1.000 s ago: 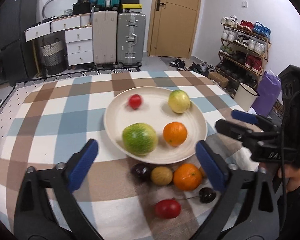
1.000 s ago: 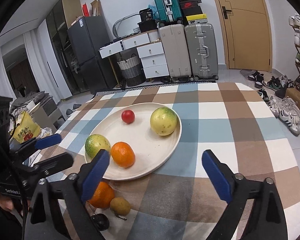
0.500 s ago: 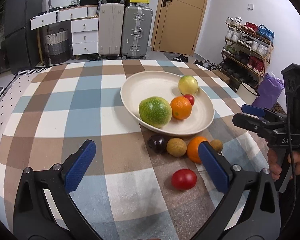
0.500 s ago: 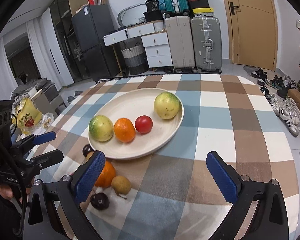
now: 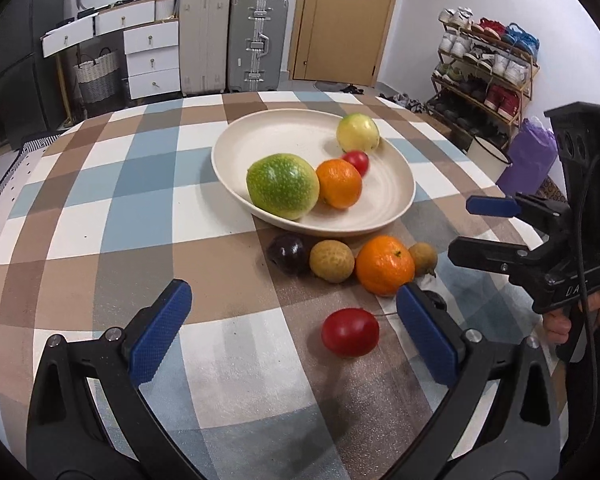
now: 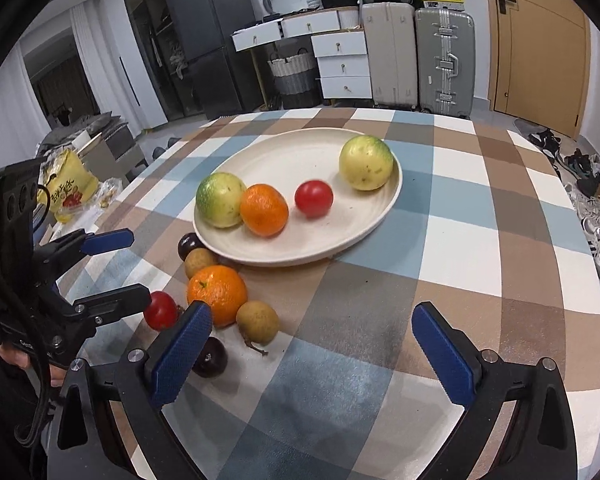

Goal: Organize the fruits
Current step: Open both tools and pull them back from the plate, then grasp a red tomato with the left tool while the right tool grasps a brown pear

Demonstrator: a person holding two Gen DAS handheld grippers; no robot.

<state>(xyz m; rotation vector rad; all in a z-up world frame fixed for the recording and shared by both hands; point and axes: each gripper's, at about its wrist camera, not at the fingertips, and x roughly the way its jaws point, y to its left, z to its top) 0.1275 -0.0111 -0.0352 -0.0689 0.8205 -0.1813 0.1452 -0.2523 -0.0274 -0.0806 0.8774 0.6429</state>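
Checked tablecloth [image 5: 112, 216], plate [image 5: 396, 208] holding four fruits, six loose beside it. Left gripper [image 5: 288, 340] and right gripper [image 6: 312, 352] both spread wide, empty. Probably red tomato [image 5: 350, 337] next: straddle squarely, squeeze gently.

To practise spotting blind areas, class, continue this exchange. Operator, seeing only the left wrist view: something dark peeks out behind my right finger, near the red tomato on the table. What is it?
Observer: A dark round fruit, perhaps a plum, lying near the stemmed brown fruit.
Operator: Does the tomato in the plate touch the orange beside it?
Observer: No. The right wrist view shows that tomato apart from the orange, with bare plate between them.
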